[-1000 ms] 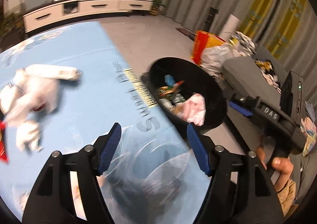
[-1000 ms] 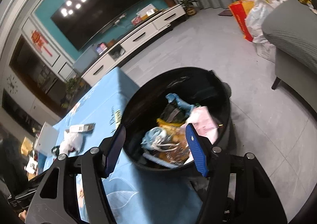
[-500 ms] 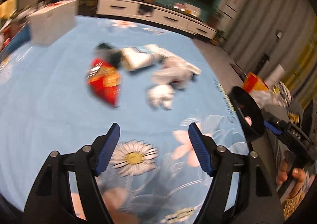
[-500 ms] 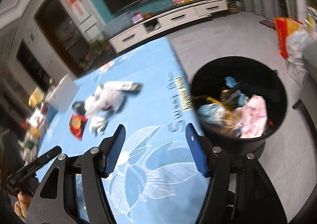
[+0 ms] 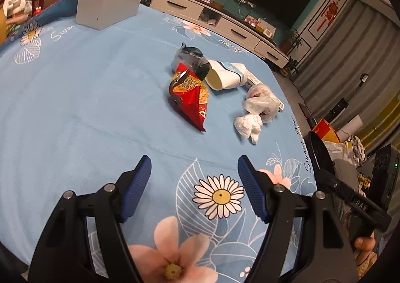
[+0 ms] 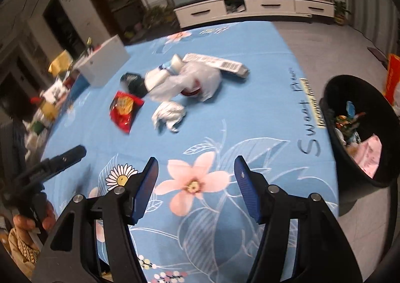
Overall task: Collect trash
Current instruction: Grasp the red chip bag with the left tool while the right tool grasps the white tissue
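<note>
- We see the left claw (image 5: 194, 173) nearest in its own view, its blue pads spread wide with nothing between them, over a daisy printed on the blue flowered cloth (image 5: 82, 97) that covers the counter.
- We see the right claw (image 6: 196, 174) likewise wide and empty, above a pink flower on the same cloth.
- At the left edge of the right wrist view, the left claw's black finger juts over the cloth, and a hand (image 6: 30, 220) grips its handle below.
- In the left wrist view the other tool's black body shows at the lower right, with fingers (image 5: 363, 243) around it.
- Further out, the trash lies in a loose cluster mid-counter: a red snack bag (image 5: 191, 97) lies flat, and just right of it sits a crumpled white tissue (image 5: 248, 125).
- Touching the tissue's far side is a clear plastic bag (image 5: 262, 101) with something reddish inside.
- Behind the red bag we find a dark crumpled wrapper (image 5: 191, 59) and a white paper cup (image 5: 225, 75) lying on its side, the two touching.
- A long flat wrapper with a barcode (image 6: 217, 62) lies beyond the plastic bag.
- A black bin (image 6: 360, 127) stands on the floor off the counter's right edge, already holding wrappers.
- A white box (image 5: 108, 2) sits at the counter's far left.
- A white TV cabinet (image 6: 255, 7) lines the back wall.
</note>
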A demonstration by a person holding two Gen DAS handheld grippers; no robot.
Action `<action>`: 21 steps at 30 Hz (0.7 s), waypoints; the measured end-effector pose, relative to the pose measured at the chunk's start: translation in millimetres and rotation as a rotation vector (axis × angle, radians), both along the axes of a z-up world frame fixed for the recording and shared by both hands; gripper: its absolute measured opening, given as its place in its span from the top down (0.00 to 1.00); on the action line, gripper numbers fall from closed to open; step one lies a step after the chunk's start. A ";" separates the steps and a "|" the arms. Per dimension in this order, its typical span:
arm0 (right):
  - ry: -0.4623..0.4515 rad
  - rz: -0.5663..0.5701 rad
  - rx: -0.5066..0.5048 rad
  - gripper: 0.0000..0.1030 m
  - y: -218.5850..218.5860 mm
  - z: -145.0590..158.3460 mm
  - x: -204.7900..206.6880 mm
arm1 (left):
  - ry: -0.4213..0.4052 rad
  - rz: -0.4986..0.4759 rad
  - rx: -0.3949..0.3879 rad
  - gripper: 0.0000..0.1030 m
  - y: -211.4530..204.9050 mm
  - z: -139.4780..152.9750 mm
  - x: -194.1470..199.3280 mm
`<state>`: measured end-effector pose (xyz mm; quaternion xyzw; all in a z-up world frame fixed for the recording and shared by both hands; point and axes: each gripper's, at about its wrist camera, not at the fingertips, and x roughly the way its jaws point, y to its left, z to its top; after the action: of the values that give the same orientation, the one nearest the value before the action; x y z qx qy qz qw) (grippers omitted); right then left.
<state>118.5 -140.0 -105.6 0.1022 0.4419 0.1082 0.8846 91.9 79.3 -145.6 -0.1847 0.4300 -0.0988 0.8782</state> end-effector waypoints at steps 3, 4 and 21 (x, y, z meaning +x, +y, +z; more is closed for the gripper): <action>0.012 0.026 -0.008 0.39 12.7 -5.2 11.9 | 0.008 0.004 -0.008 0.30 -0.3 -6.5 8.6; 0.015 0.030 -0.008 0.39 16.3 -6.5 15.3 | 0.010 0.007 -0.011 0.30 0.3 -8.4 11.6; 0.012 0.105 -0.022 0.39 50.3 -23.5 84.7 | -0.005 0.003 0.005 0.31 -7.8 -18.1 71.7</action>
<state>203.1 -89.7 -129.1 0.0695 0.4533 0.1491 0.8760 163.7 71.5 -163.7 -0.1829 0.4280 -0.0970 0.8797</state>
